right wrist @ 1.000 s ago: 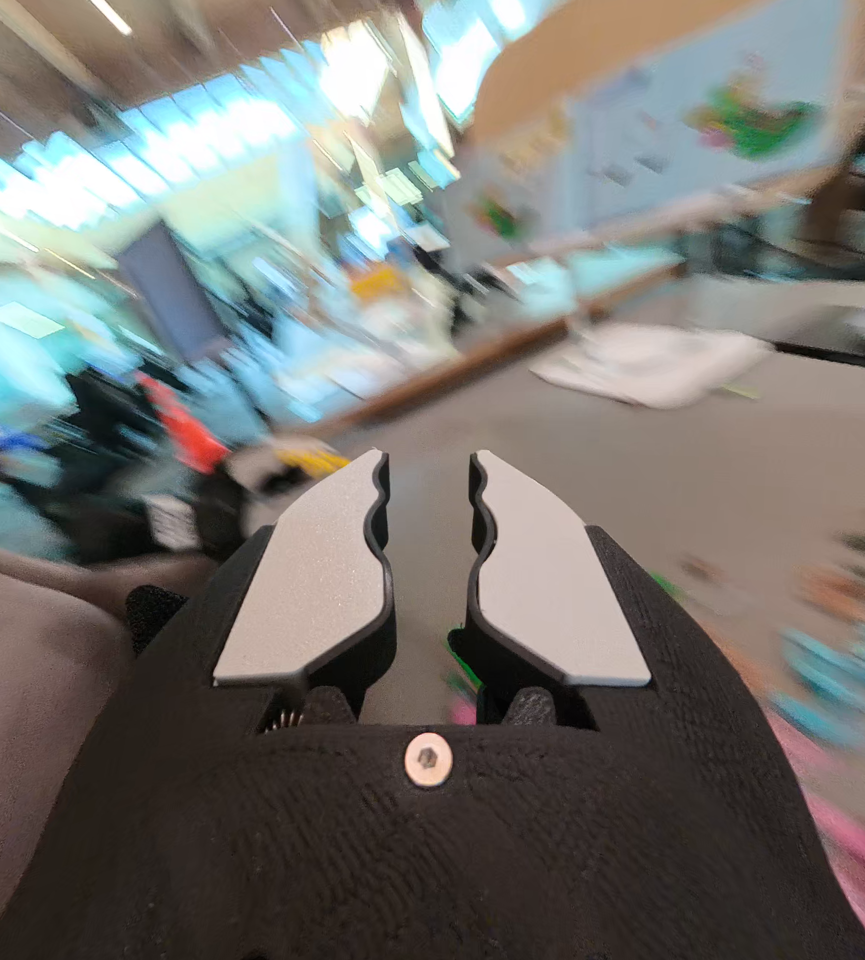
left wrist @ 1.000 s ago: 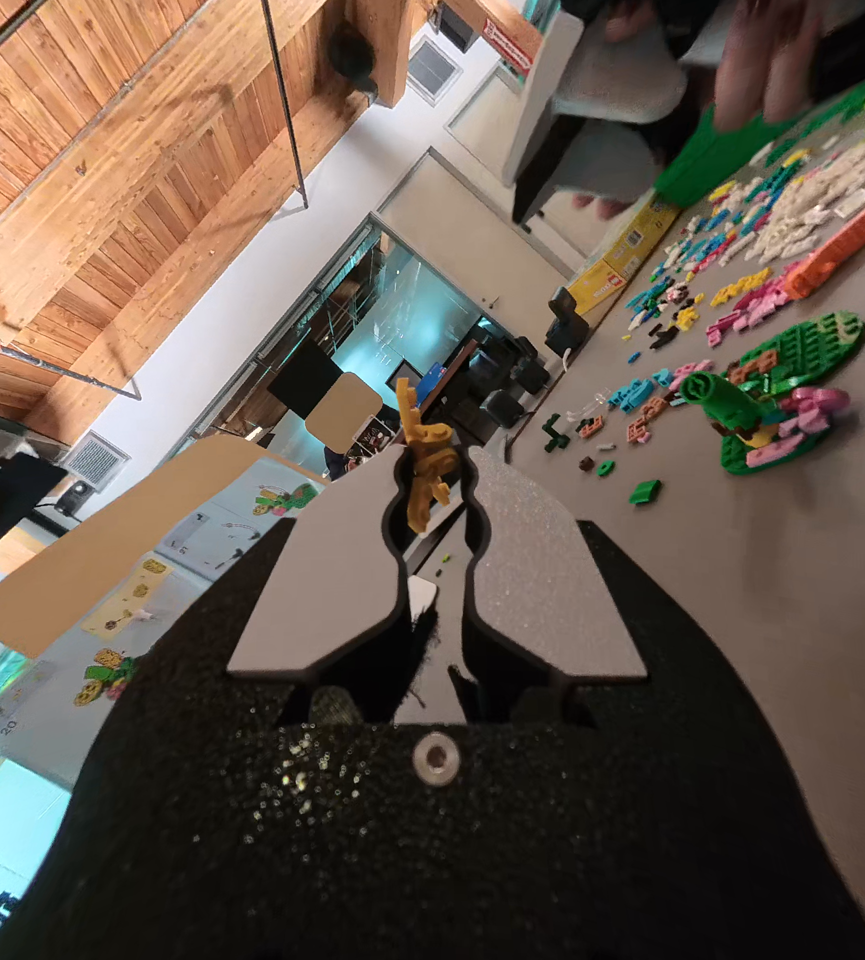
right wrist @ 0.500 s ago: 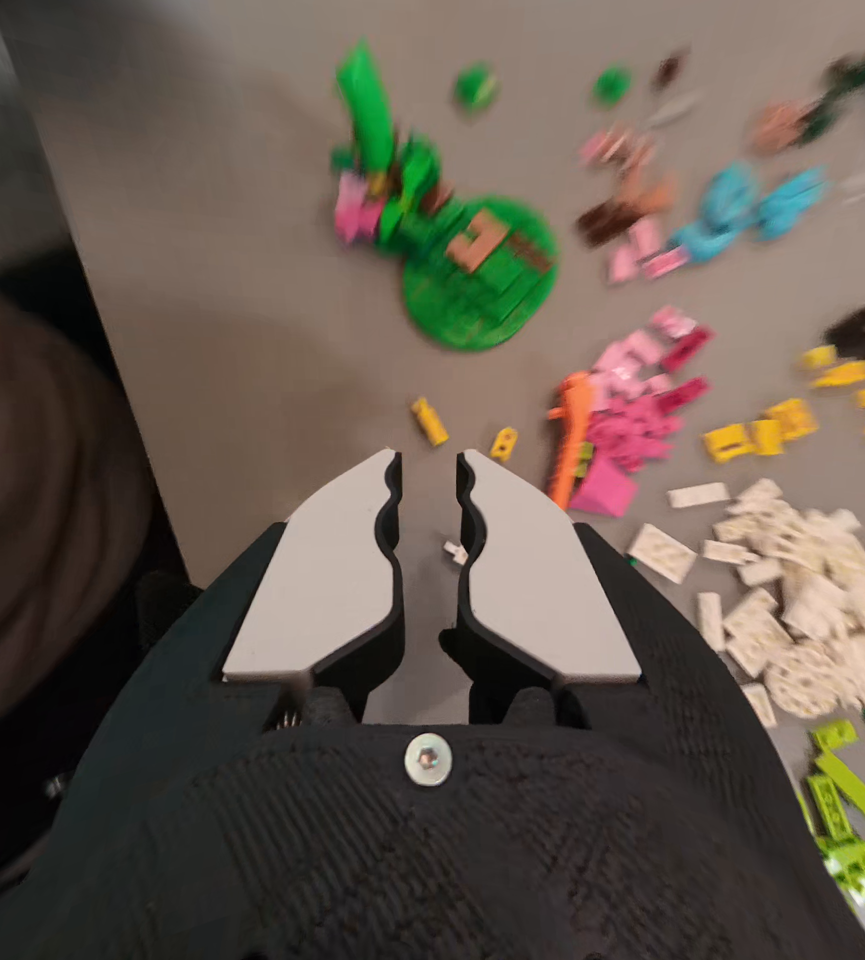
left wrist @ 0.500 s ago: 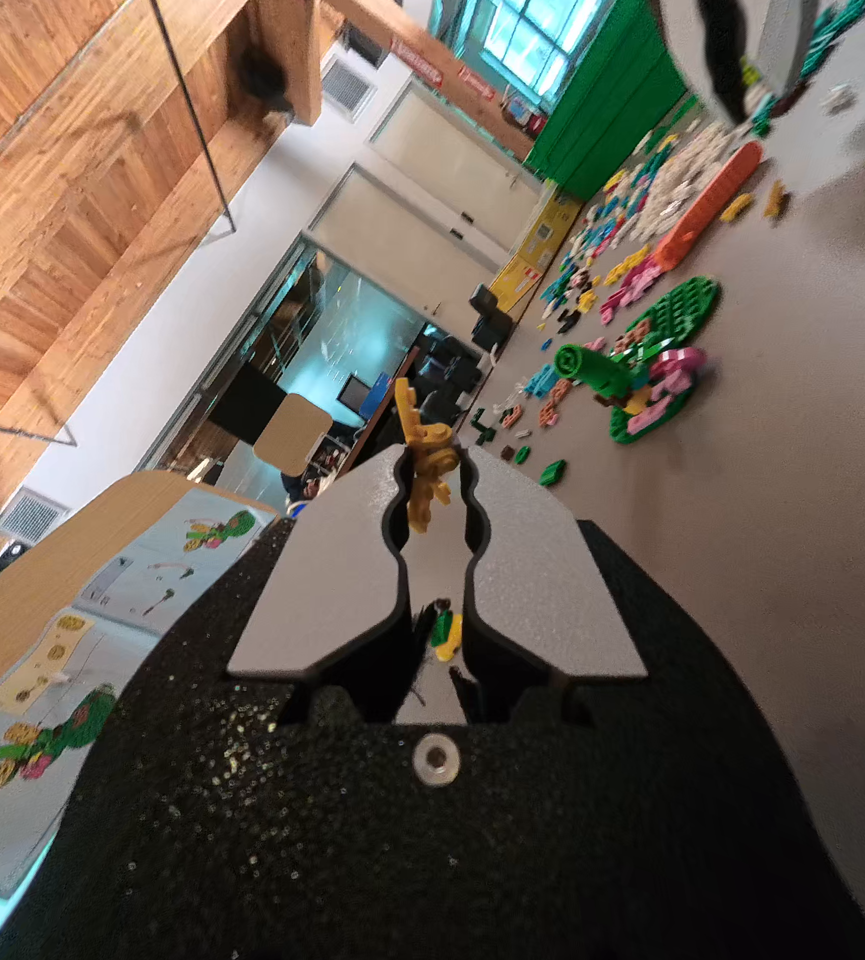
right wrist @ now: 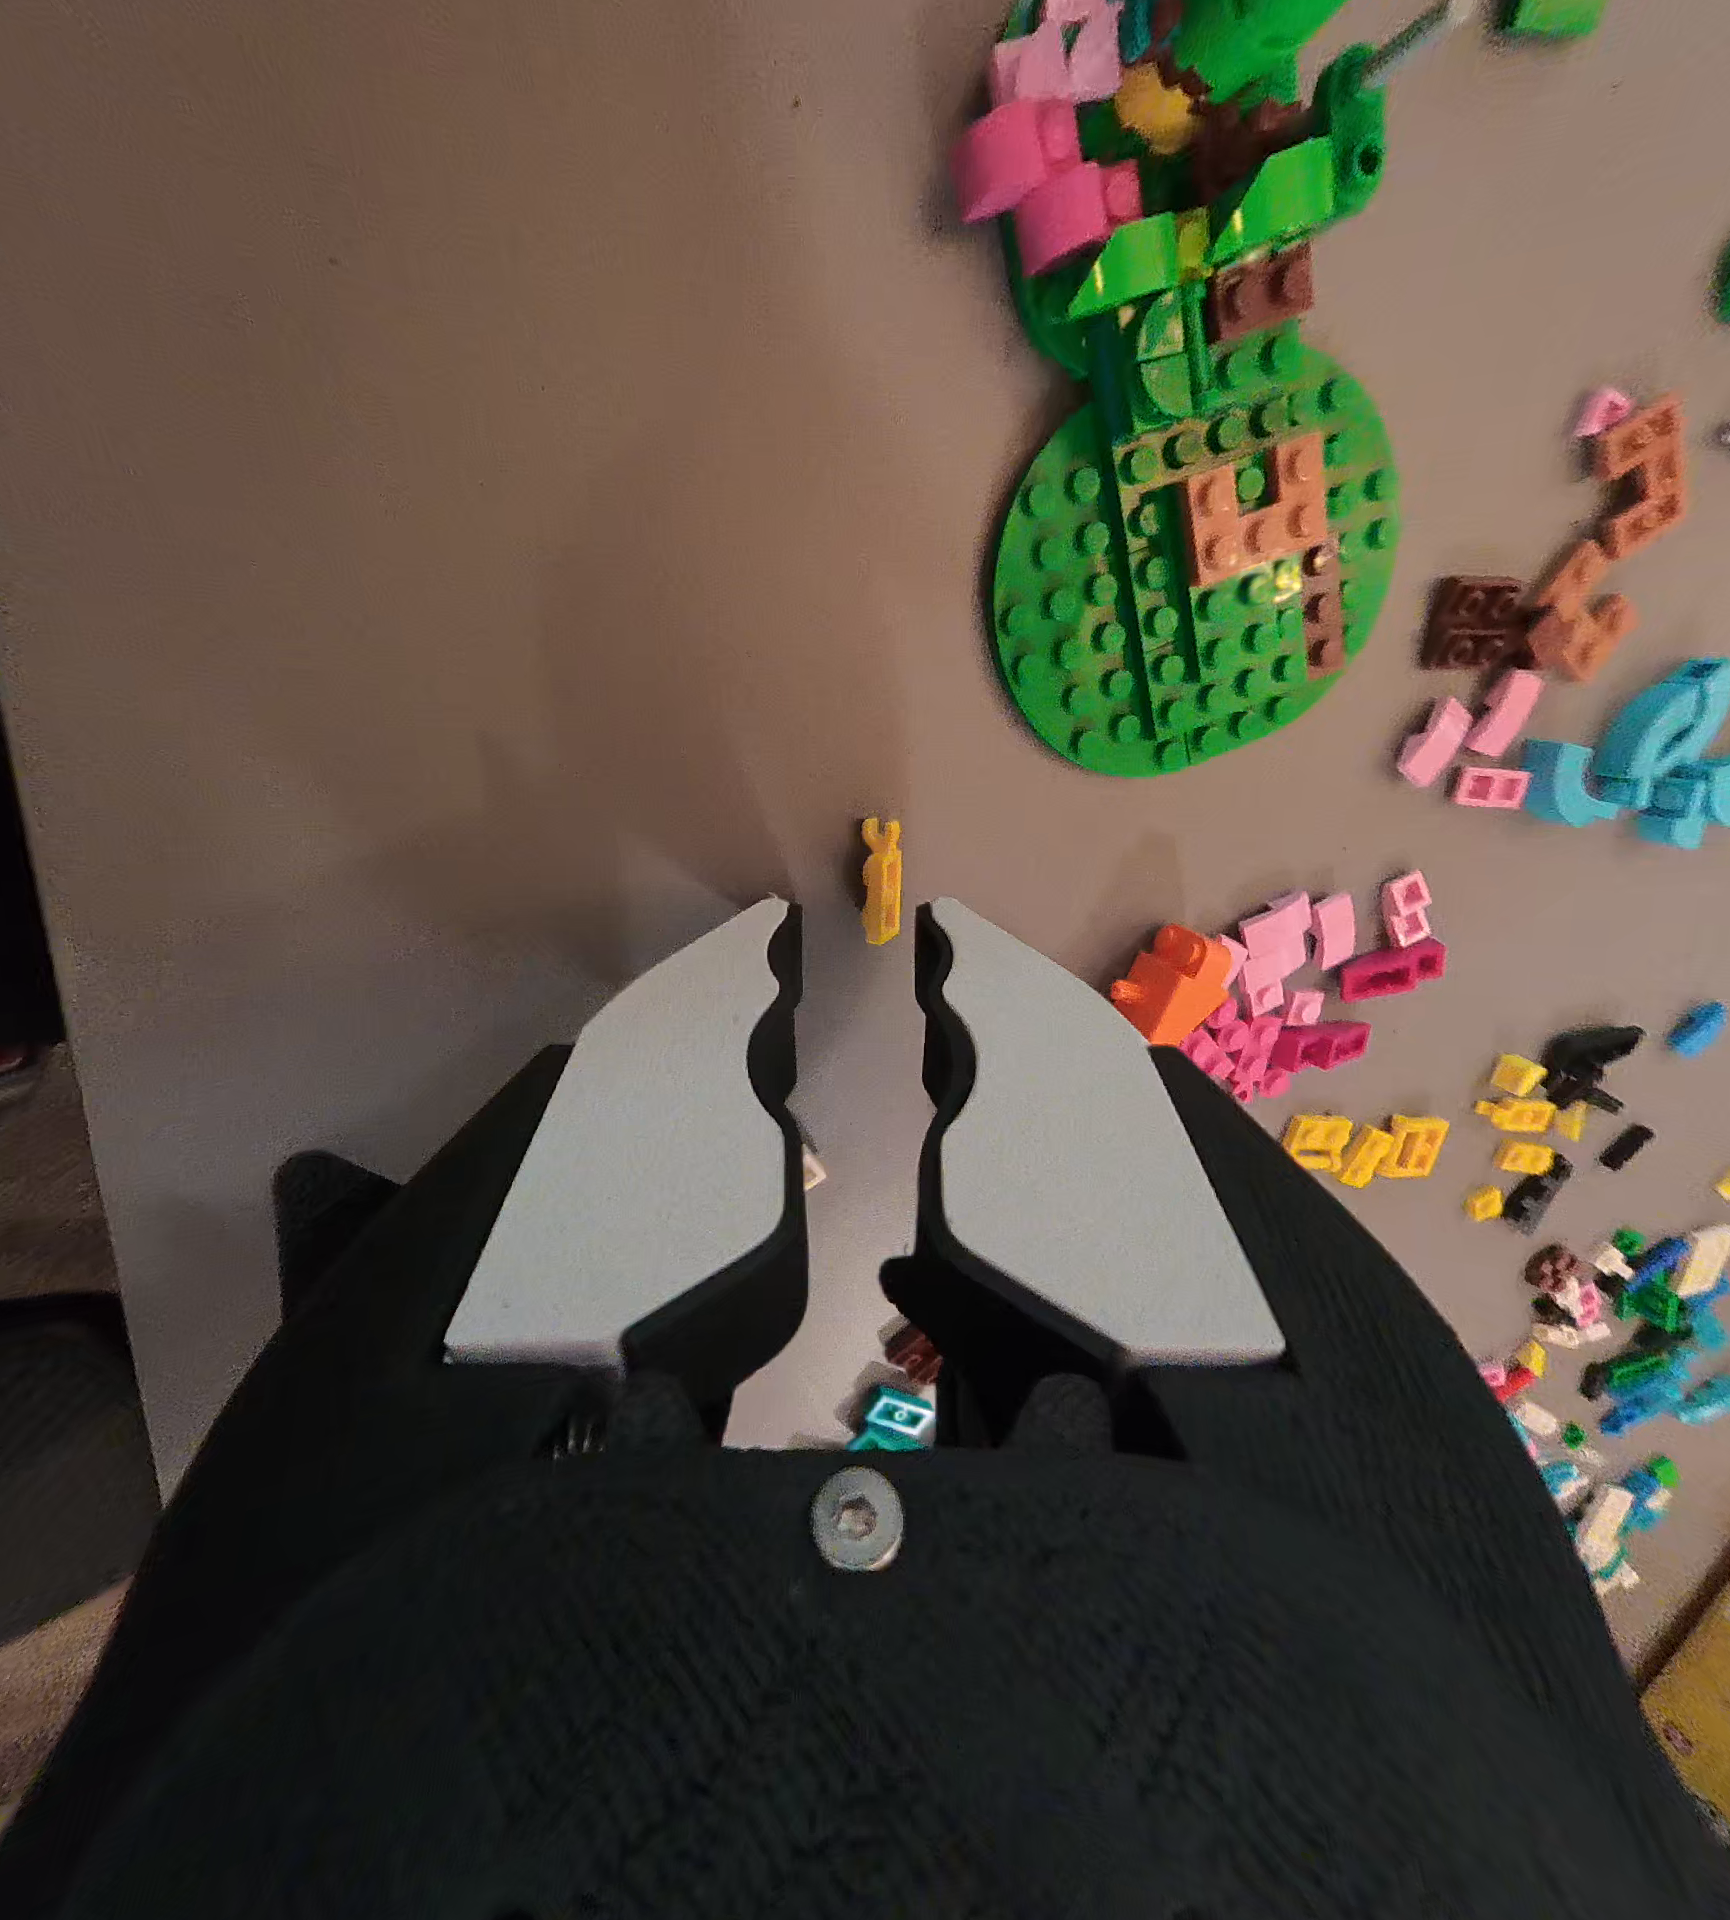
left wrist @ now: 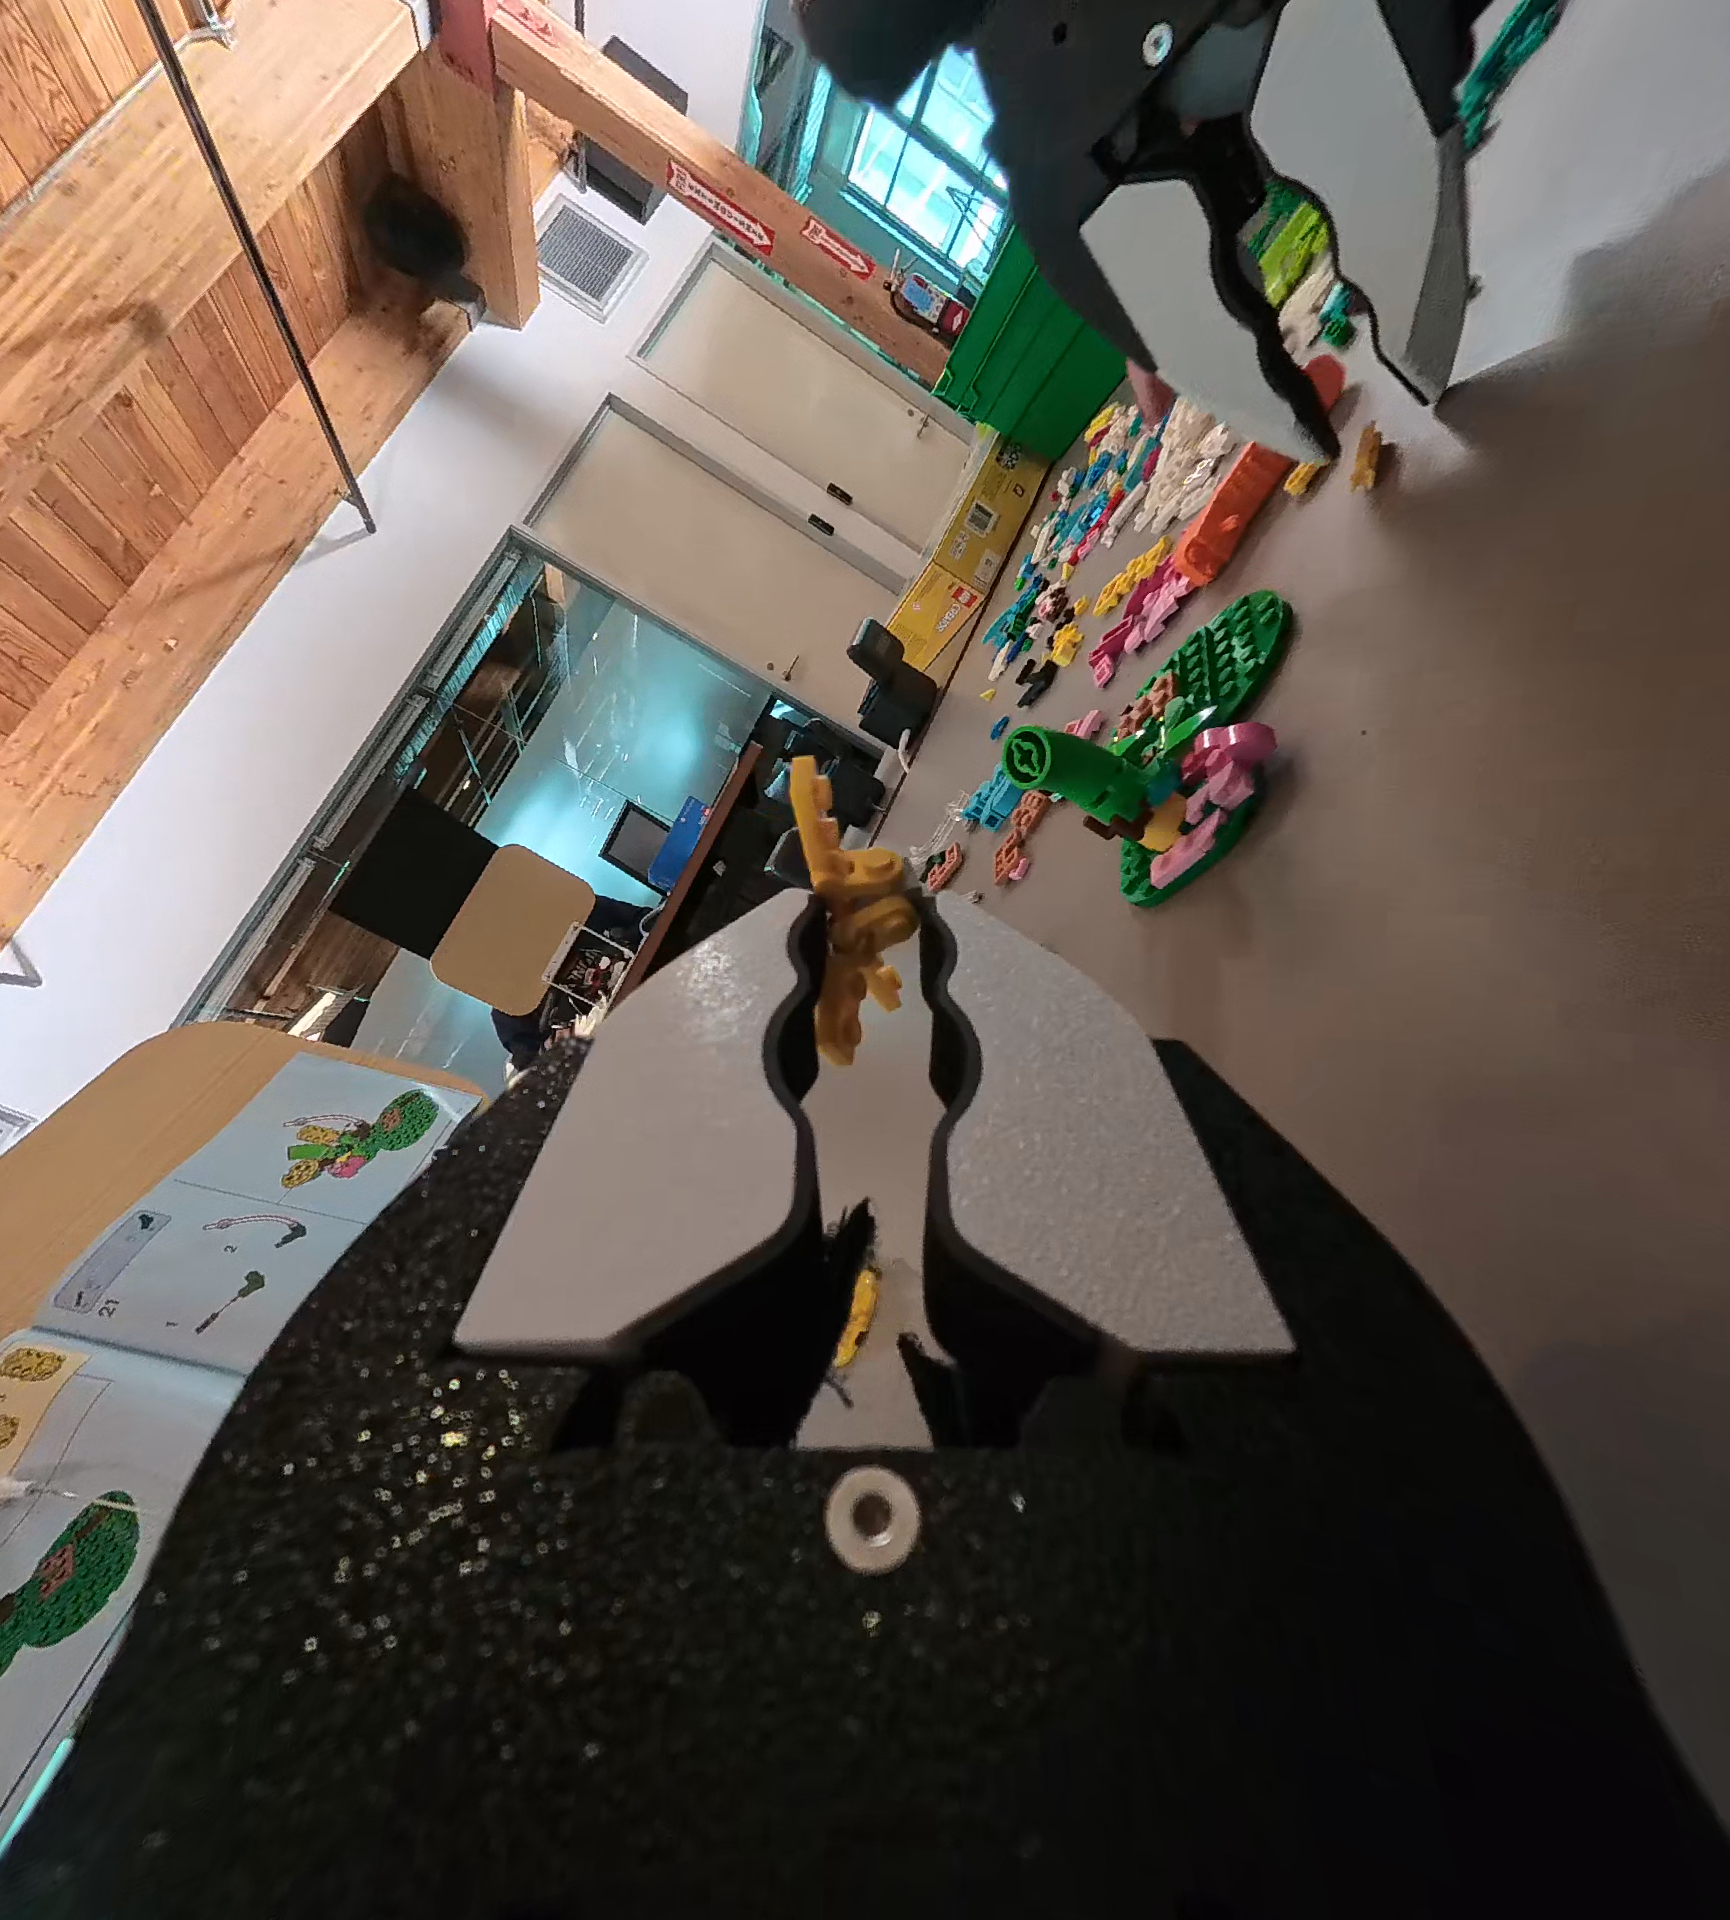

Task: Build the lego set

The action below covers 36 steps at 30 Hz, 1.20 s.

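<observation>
Right wrist view alone shows small yellow piece (right wrist: 880,881) before open right tool (right wrist: 856,920).

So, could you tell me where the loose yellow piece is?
In the right wrist view, the loose yellow piece lies on the grey table just ahead of the open right gripper, below-left of the green baseplate.
</observation>
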Motion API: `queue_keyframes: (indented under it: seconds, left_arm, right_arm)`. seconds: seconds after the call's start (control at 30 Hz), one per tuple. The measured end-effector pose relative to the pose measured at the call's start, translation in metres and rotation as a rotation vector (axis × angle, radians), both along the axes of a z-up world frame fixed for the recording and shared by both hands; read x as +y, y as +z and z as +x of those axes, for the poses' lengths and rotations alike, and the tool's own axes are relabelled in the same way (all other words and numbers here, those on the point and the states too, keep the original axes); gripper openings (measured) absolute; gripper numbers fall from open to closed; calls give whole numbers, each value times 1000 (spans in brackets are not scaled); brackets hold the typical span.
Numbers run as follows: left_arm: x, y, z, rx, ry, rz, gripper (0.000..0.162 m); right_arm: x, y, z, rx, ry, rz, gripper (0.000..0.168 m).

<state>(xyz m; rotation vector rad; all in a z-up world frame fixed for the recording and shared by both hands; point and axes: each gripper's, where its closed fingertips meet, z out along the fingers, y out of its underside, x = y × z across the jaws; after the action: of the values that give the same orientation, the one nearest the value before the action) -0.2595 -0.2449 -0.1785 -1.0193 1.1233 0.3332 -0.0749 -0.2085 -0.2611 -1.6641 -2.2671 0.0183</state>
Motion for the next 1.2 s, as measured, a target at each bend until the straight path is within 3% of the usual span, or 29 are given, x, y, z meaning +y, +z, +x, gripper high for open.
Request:
queue_keyframes:
  seconds: [0.13, 0.27, 0.5, 0.67, 0.8, 0.93, 1.2]
  left_arm:
    - [-1, -1, 0, 1, -6, -7, 17]
    - [-1, -1, 0, -6, -9, -16, 17]
    - [-2, -6, 5, 32, -27, -20, 17]
    - [-5, -8, 7, 40, -38, -27, 17]
    - [-23, -28, 32, 75, -215, -230, 17]
    - [-29, -30, 47, 78, -247, -255, 17]
    - [-25, -37, 44, 102, -206, -244, 17]
  right_arm:
    - [1, -2, 0, -100, -9, -140, 20]
    - [-6, -4, 1, -158, -45, -288, 7]
    - [-5, -4, 0, -123, -183, -334, 5]
    - [-14, 1, -6, -47, -146, -342, 2]
    - [-38, 14, -26, 51, -35, -388, 2]
    - [-57, 7, -36, -23, 51, -397, 3]
    - [-59, -2, -41, -122, 115, -393, 3]
